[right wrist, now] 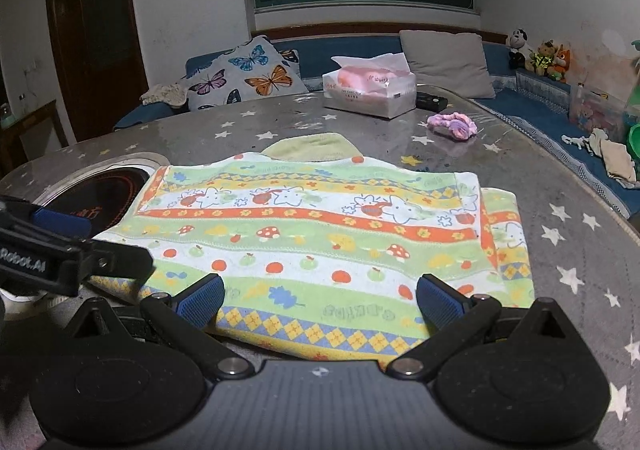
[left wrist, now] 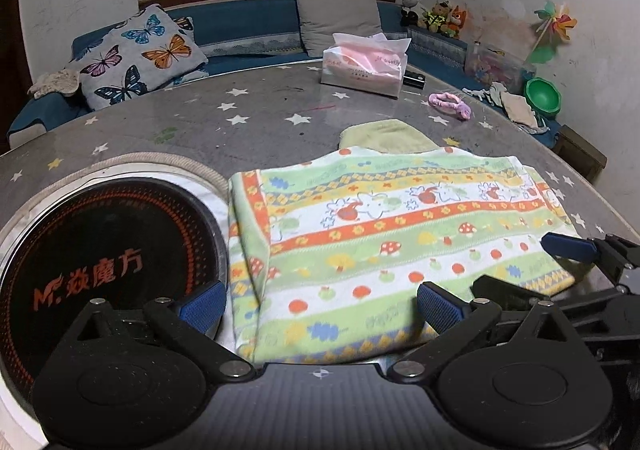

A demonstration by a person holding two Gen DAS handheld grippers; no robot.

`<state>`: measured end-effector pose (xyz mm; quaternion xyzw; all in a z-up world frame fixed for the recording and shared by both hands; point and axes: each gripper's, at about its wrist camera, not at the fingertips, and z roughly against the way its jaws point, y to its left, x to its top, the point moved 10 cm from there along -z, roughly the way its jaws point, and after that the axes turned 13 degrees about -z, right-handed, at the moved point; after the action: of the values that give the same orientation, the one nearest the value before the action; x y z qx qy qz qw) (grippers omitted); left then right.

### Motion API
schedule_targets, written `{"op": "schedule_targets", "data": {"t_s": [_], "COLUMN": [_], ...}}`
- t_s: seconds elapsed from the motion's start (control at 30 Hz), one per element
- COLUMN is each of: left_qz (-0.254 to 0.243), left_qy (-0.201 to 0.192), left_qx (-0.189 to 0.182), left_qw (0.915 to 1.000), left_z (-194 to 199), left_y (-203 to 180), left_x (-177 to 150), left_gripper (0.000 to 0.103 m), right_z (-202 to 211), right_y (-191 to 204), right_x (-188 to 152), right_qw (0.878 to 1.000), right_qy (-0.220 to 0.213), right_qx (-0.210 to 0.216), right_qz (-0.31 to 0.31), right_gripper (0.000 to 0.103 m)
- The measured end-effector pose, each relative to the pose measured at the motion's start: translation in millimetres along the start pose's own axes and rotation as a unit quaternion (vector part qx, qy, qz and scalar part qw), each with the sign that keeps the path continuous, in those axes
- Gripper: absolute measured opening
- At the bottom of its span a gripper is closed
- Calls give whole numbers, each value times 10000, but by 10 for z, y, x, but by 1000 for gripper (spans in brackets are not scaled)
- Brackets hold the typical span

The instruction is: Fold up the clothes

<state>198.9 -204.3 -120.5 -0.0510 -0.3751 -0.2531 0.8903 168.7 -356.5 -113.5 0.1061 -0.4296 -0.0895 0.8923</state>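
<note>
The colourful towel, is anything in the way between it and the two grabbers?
Nothing visible is. The colourful towel lies folded on the table, right under the open left gripper and right gripper.

A home living room: blue cushioned sofa (right wrist: 352, 50) with butterfly-print pillow (right wrist: 244, 74) at twelve o'clock, plush toys (right wrist: 540, 54) at two.

Two low views, shared towel (left wrist: 380, 234)

green, orange and white mushroom-striped cloth (right wrist: 312, 242) on a grey star-dotted table (right wrist: 568, 250), beside a butterfly-print pillow (right wrist: 244, 76).
</note>
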Motion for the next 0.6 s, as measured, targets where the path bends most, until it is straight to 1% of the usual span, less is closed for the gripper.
{"op": "schedule_targets", "data": {"t_s": [0.1,0.23,0.6], "left_qz": [-6,-10,40], "left_qy": [-62,-47,129], "left_qx": [8,-12,-27], "left_qw": [10000,10000,9999], "left_z": [39,54,43], "left_y": [-1,-18,-70], "left_x": [-29,-67,-186], "left_gripper": [103,103,103], "right_z": [0,-4,-8], "right_y": [2,1,2], "right_x": [-5,-8,-12], "right_qw": [10000,10000,10000], "right_qy": [-2,0,6], "right_qx": [-10,-10,-4], "right_qz": [17,19,14], "right_gripper": [103,103,103]}}
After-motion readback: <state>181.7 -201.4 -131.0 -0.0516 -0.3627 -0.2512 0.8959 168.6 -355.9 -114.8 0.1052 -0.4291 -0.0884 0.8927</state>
